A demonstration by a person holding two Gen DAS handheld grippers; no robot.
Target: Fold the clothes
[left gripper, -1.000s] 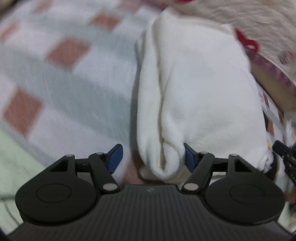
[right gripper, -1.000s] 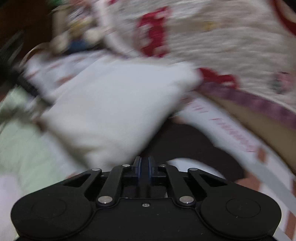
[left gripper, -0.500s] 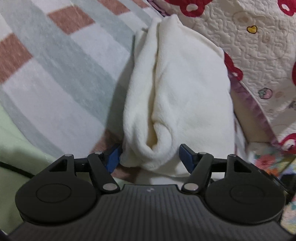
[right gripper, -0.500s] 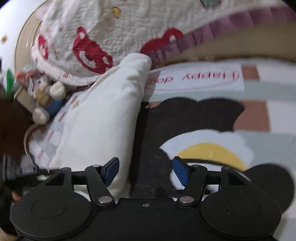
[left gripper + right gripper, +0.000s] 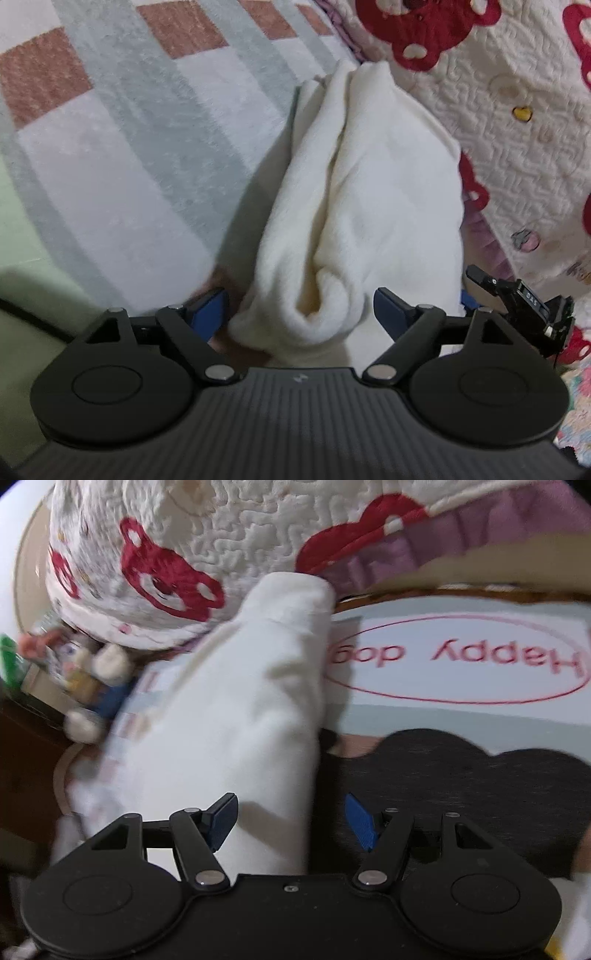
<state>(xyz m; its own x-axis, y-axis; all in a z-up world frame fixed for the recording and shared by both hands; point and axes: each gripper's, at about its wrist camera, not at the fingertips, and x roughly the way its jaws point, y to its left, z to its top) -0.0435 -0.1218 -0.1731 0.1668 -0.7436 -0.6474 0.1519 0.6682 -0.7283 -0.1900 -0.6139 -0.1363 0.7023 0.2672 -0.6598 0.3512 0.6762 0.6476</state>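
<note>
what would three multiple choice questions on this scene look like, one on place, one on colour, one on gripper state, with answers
1. Where does the folded cream garment lie?
A. on the checked rug, beside the quilted bear-print blanket
B. inside a drawer
C. draped over a chair back

2. What colour are the bears on the quilted blanket?
A. green
B. red
C. black

3. How do the two grippers stand?
A. both shut on the garment
B. left open, right shut
C. both open

Answers:
1 A: the left wrist view shows it on the checked rug, its right edge against the blanket.
2 B: red bear shapes show on the white quilting.
3 C: the left gripper and right gripper both have their blue pads wide apart, clamping nothing.
</note>
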